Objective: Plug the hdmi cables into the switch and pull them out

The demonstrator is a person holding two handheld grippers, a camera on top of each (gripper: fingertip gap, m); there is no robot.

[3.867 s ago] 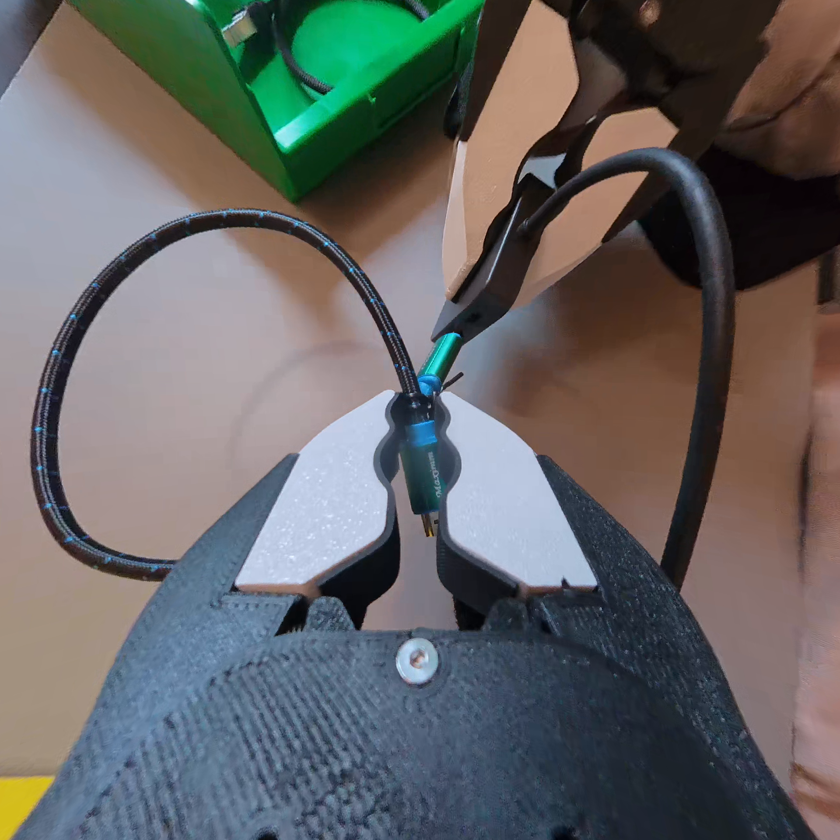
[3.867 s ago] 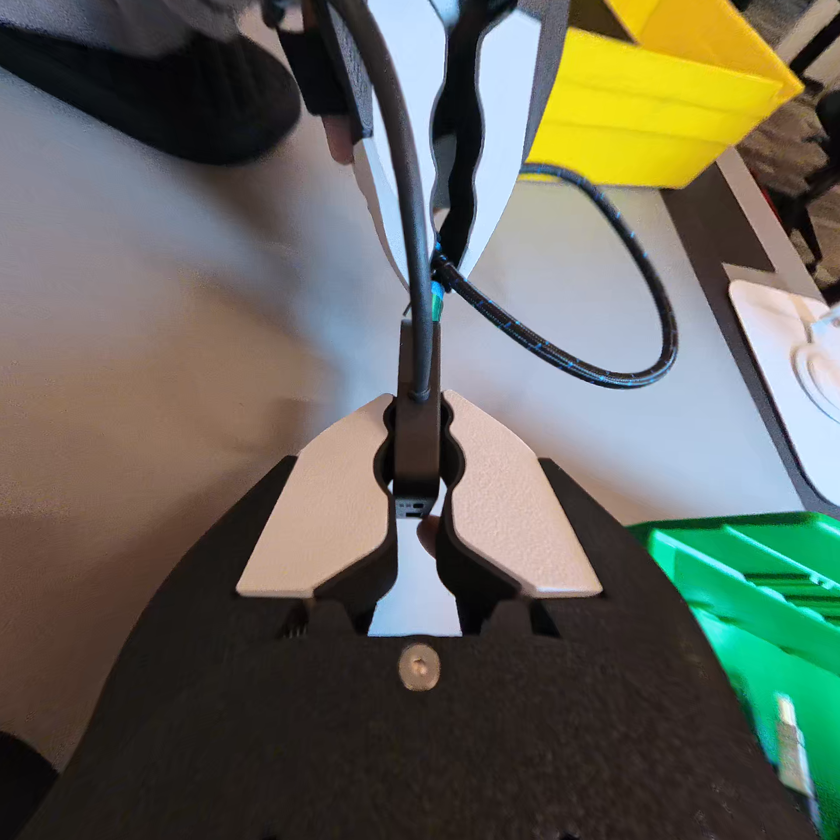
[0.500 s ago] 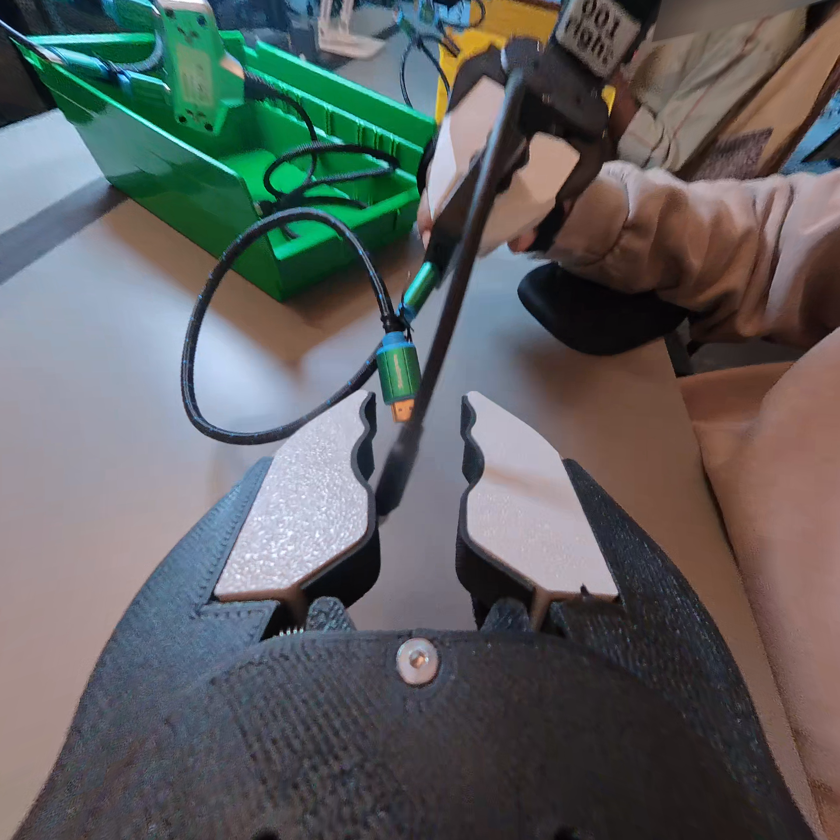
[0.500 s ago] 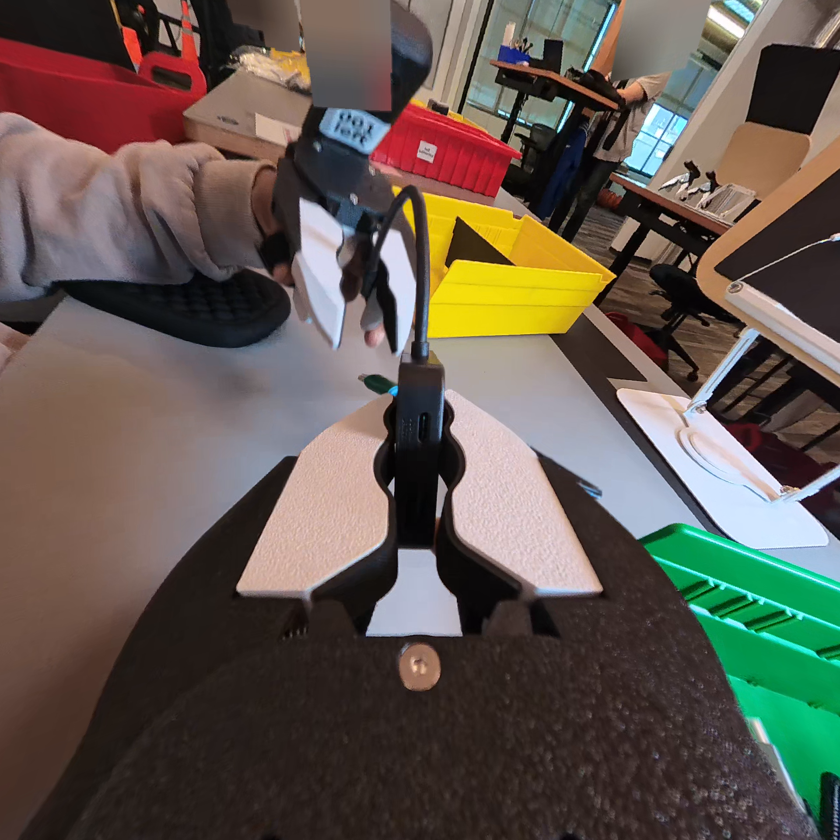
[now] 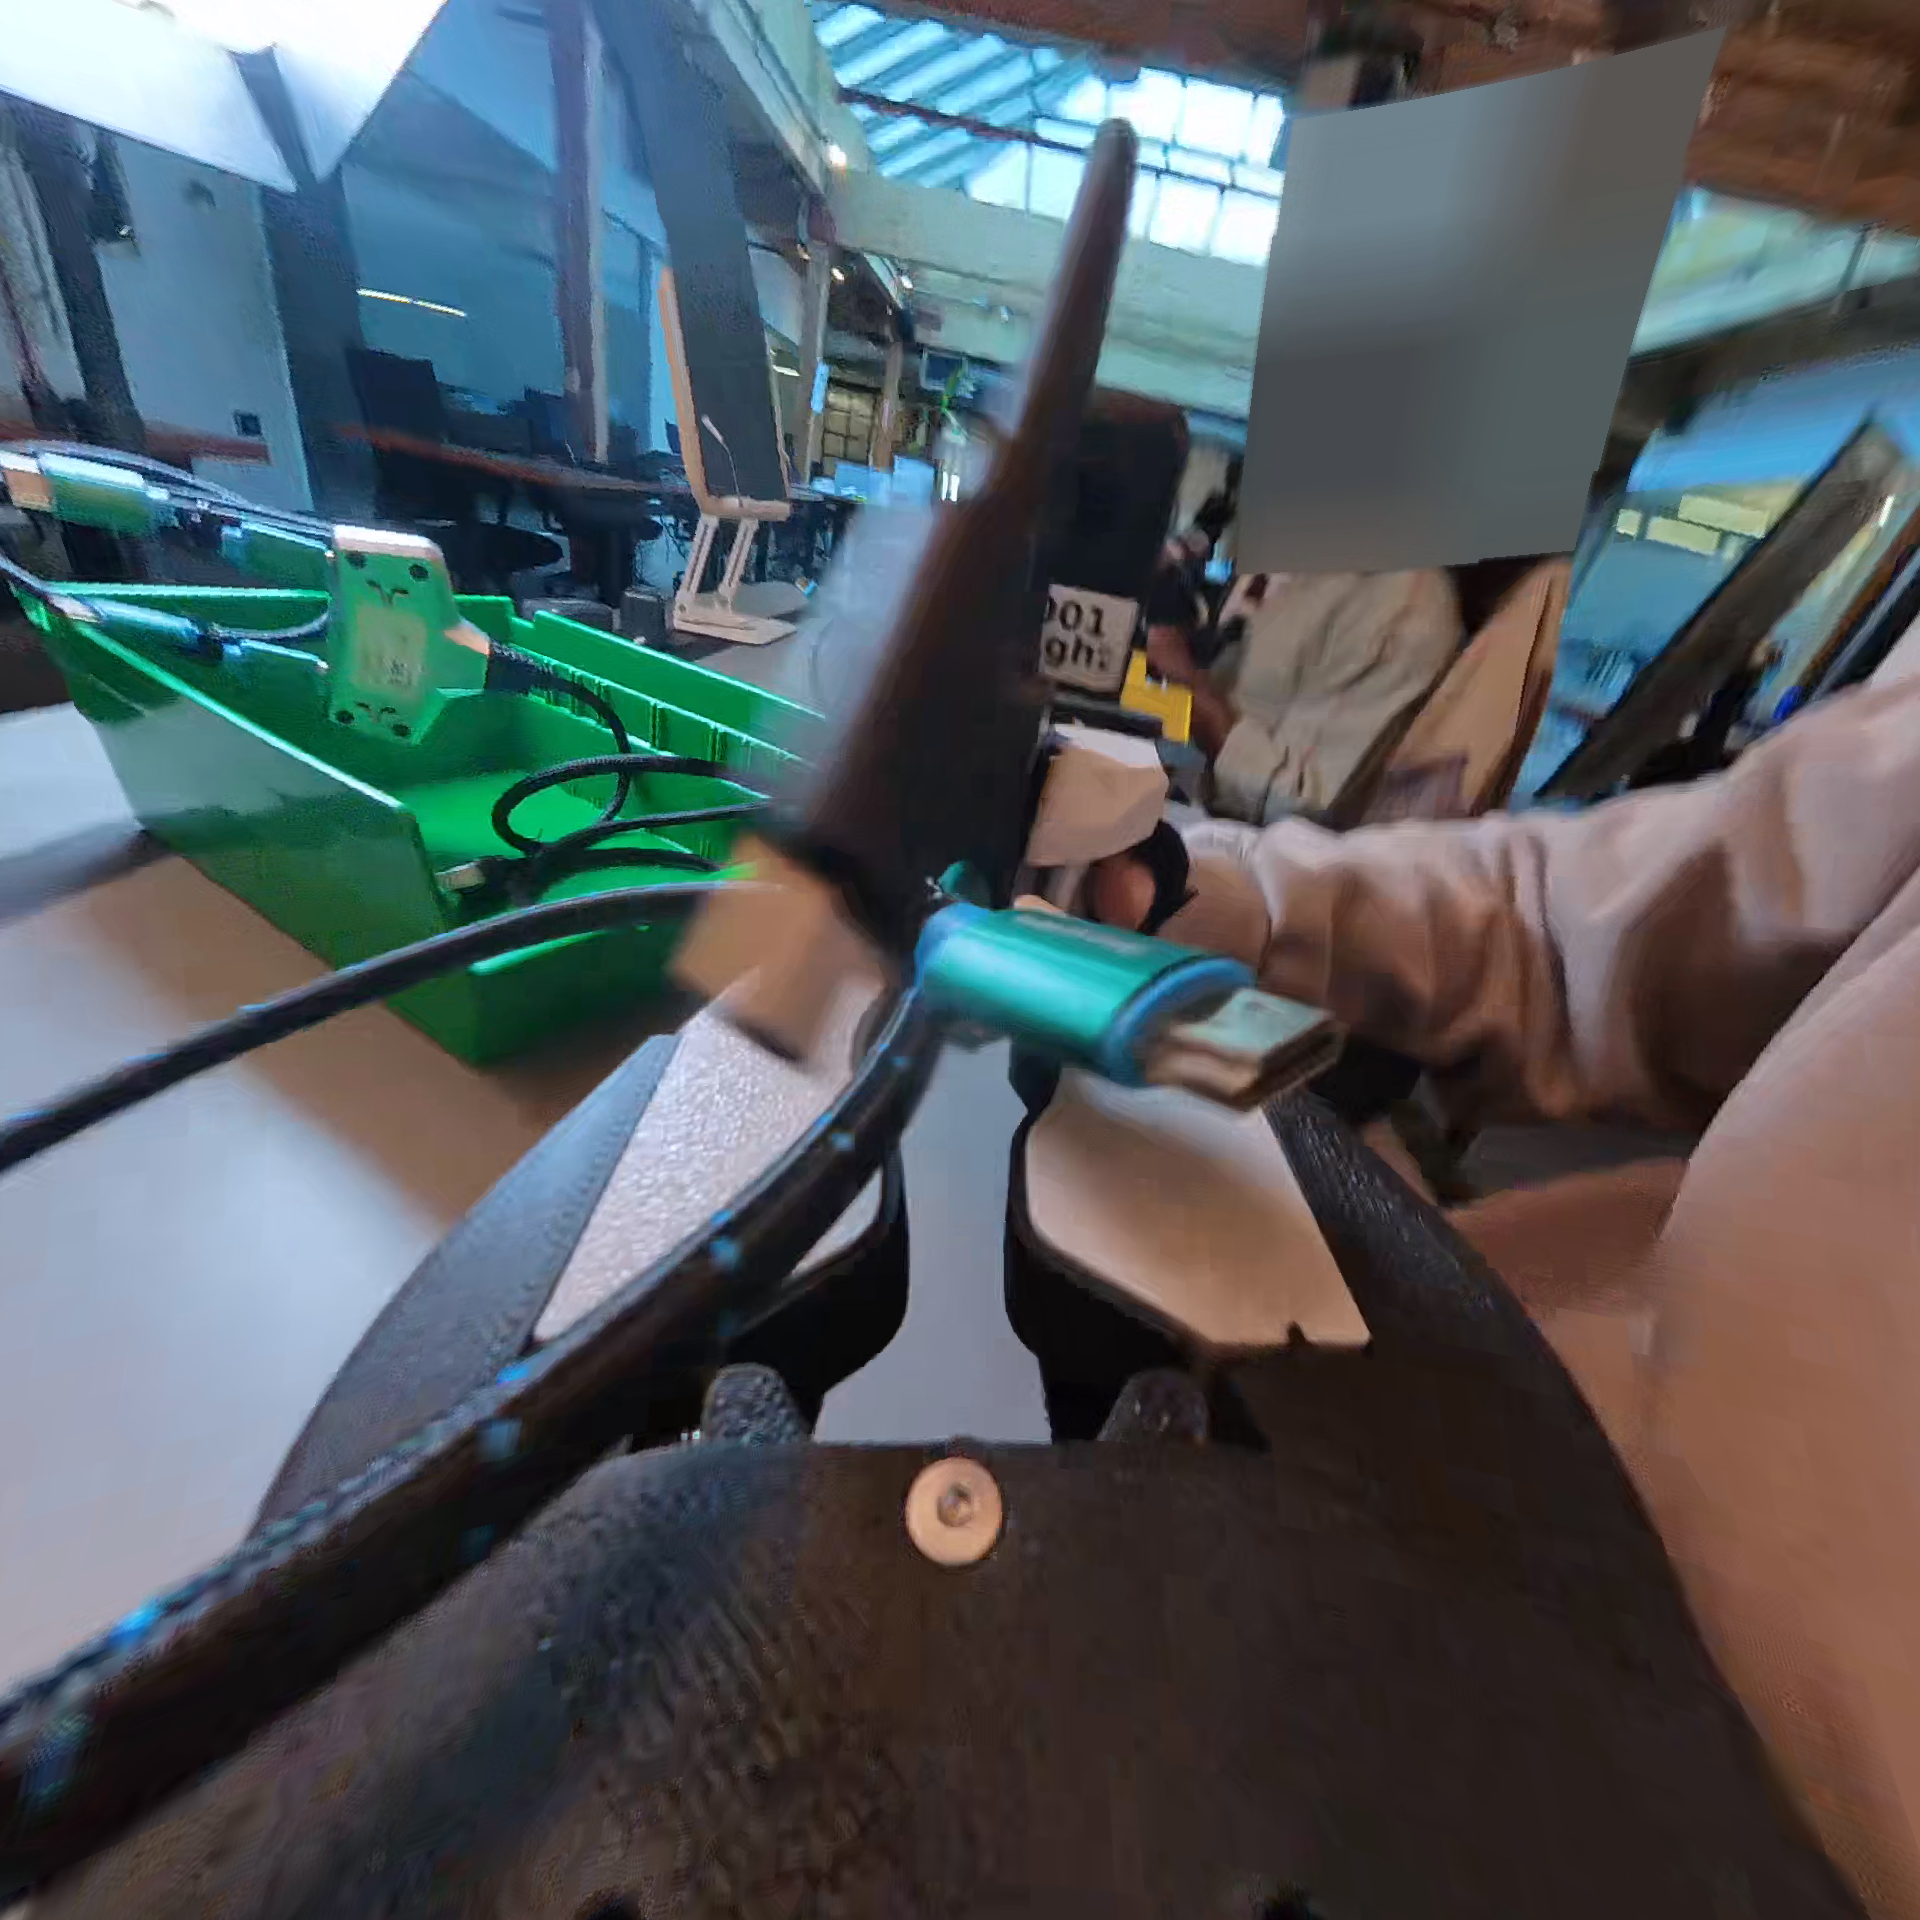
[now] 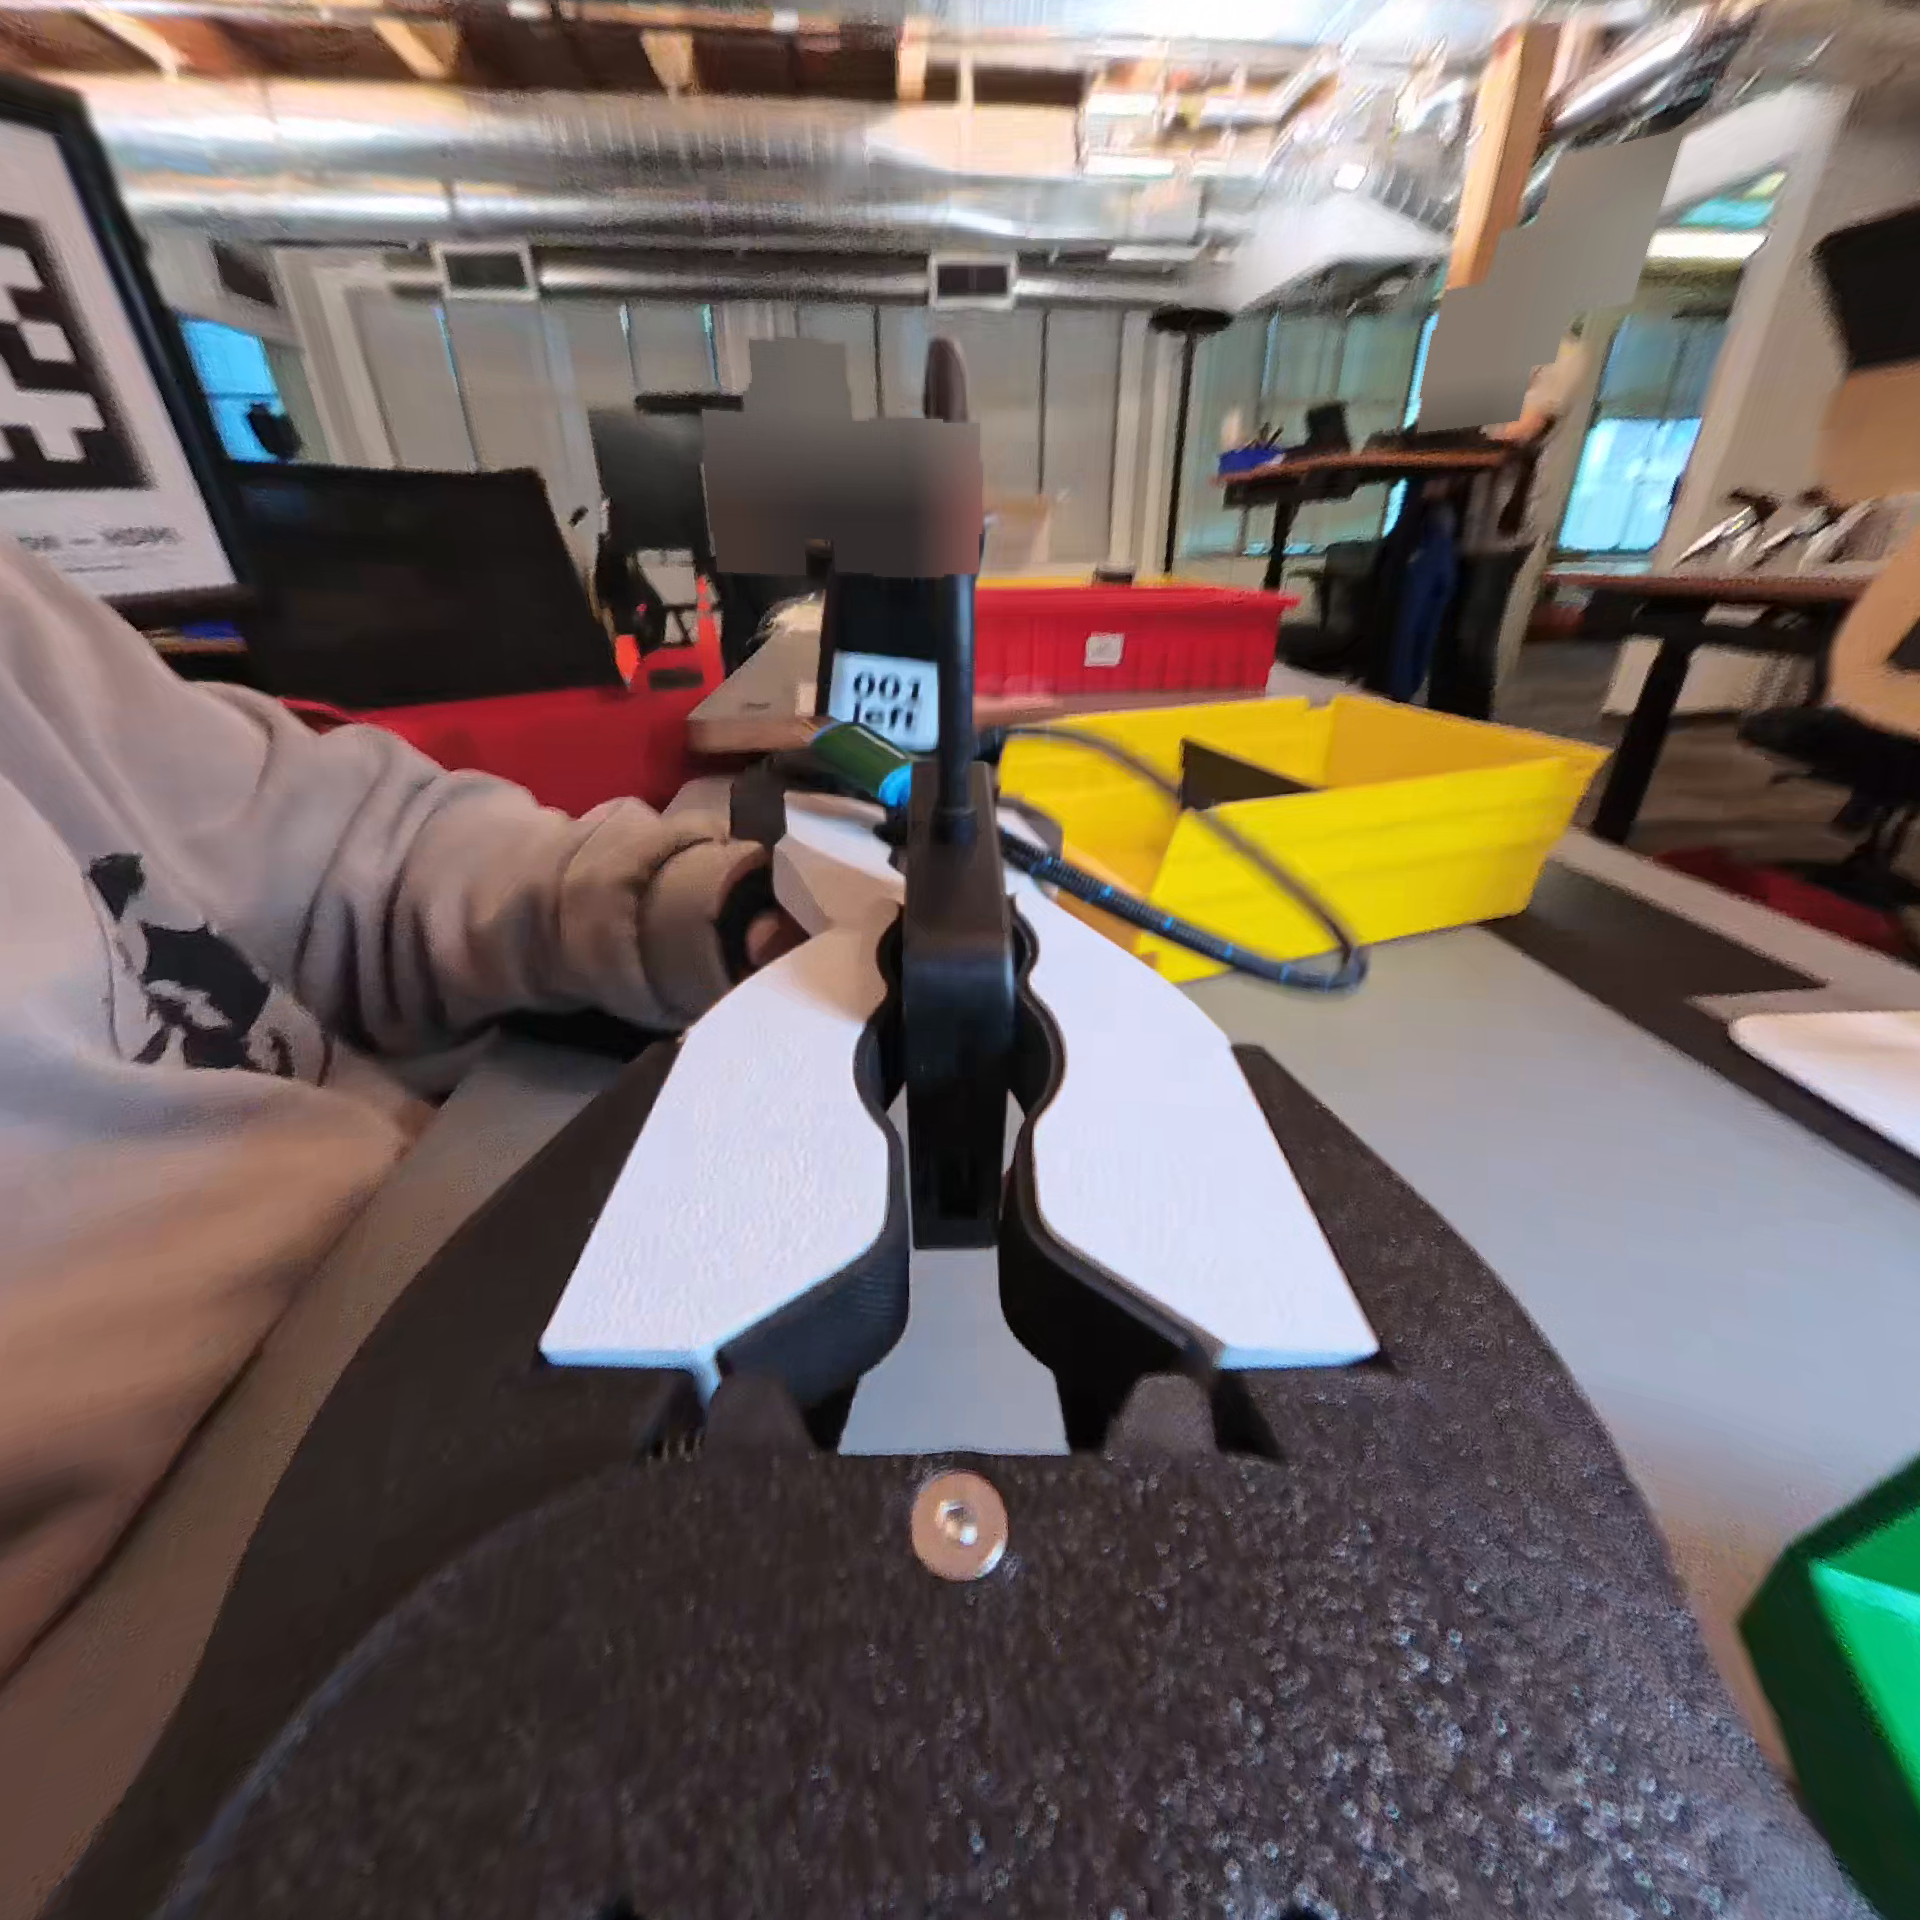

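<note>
The right tongs (image 6: 956, 1049) are clamped on the black switch (image 6: 958, 997), which stands upright between their white pads, its own black lead rising at twelve o'clock. The left tongs (image 5: 951, 1091) stand parted with nothing pinched between them. The teal HDMI plug (image 5: 1091, 992) hangs just over their tips, metal end pointing toward three o'clock above the right pad, while its braided cable (image 5: 665, 1288) drapes across the left pad toward eight o'clock. The blurred switch rises just past the plug at twelve o'clock. A green bin (image 5: 312, 831) sits on the tabletop (image 5: 187, 1195) at ten o'clock.
</note>
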